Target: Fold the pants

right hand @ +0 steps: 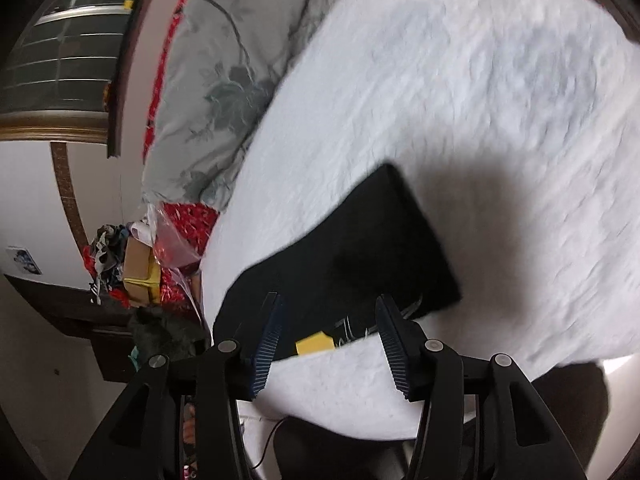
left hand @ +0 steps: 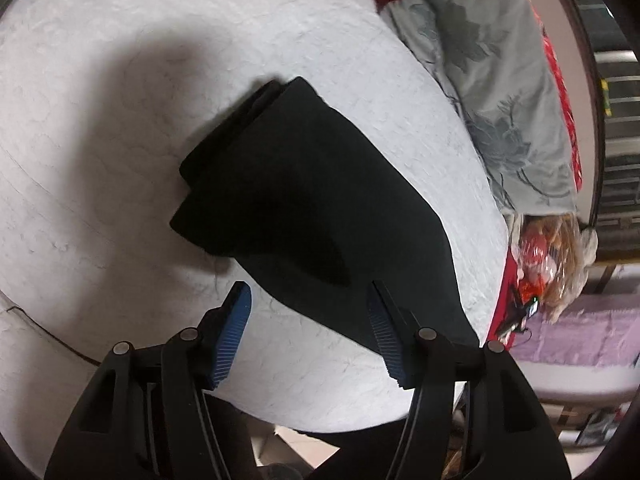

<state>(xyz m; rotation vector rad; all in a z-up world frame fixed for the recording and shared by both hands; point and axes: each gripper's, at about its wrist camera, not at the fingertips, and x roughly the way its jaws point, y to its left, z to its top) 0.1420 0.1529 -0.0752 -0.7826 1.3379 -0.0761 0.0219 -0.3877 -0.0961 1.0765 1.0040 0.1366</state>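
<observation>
The black pants (left hand: 304,208) lie folded into a compact bundle on the white bedspread (left hand: 120,80). In the left wrist view my left gripper (left hand: 310,296) hangs open just above the near edge of the bundle, its blue pads (left hand: 236,332) clear of the cloth. In the right wrist view the same pants (right hand: 360,248) show a yellow tag (right hand: 314,344) at their near edge. My right gripper (right hand: 330,308) is open over that edge, straddling the tag, with nothing pinched between its pads.
A grey floral pillow (left hand: 492,72) lies on red bedding (left hand: 560,92) beside the white cover. Plastic bags (left hand: 548,264) and a cardboard box (right hand: 138,276) crowd a dark bedside stand (right hand: 80,312). The bed's near edge runs just below both grippers.
</observation>
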